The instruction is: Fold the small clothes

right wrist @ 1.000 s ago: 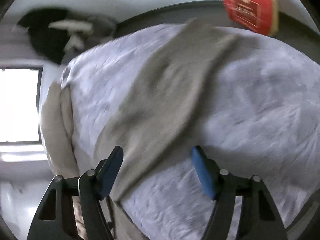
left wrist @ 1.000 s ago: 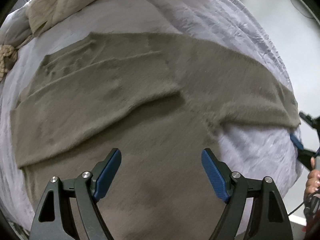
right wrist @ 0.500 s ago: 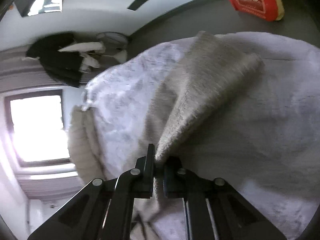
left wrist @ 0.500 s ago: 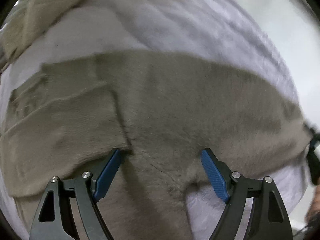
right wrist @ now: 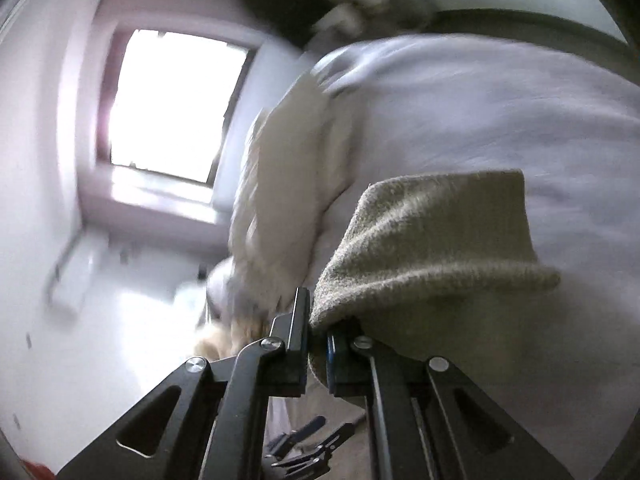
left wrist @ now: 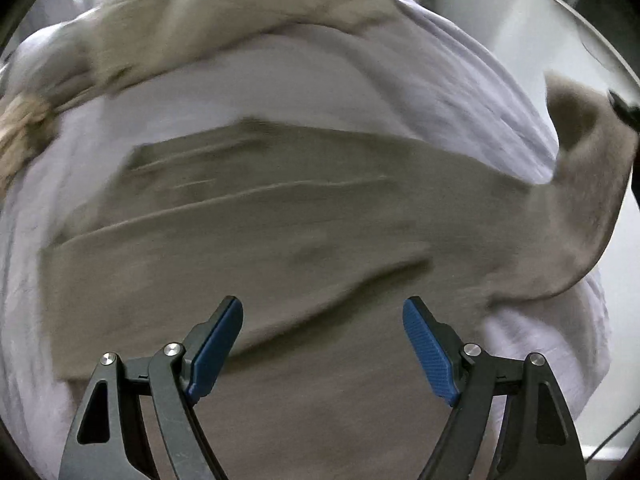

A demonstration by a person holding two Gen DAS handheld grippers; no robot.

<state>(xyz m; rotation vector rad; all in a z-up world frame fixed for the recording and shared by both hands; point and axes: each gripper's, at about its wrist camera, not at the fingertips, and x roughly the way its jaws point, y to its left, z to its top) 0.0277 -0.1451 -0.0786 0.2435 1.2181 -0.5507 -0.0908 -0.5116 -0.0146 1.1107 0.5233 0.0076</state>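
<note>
While the sweater (left wrist: 280, 240) is lying spread on the bed (left wrist: 320, 80), the right hand-held gripper (right wrist: 318, 344) is pinching its sleeve (right wrist: 432, 248), lifted off the bed. The left hand-held gripper (left wrist: 322, 344) is hanging wide above the sweater's body. The sleeve fold seems underway; next, laying the sleeve across the sweater.

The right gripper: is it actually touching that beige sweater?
Touching. The right wrist view shows the right gripper with jaws shut on the beige sweater, its edge pinched between them.
</note>
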